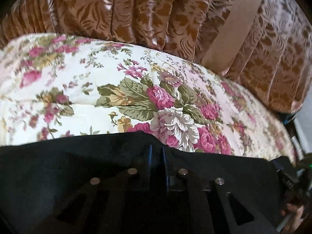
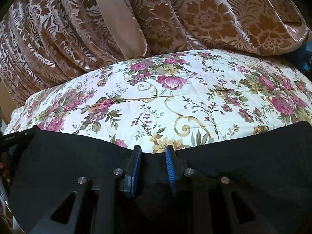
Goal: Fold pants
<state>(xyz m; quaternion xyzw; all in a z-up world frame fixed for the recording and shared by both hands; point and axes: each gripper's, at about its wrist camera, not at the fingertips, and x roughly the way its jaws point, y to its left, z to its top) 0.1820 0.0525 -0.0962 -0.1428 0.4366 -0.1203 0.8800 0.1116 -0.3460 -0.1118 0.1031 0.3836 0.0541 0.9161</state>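
Between the left gripper's (image 1: pixel 157 152) nearly closed fingers, black pants (image 1: pixel 58 161) edge is pinched. Right gripper (image 2: pixel 153 152) fingers stand narrowly apart, pants fabric between them; floral bedspread (image 2: pixel 175 101) lies beyond.

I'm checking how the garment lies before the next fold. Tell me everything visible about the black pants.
The black pants are plain, matte, soft-looking cloth with no visible seams, pockets or waistband. They lie spread across the near part of the floral bedspread, their far edge wavy. The left tongs are pinched shut on that edge. The right tongs have the edge between their blue pads, slightly apart; whether they press it is unclear.
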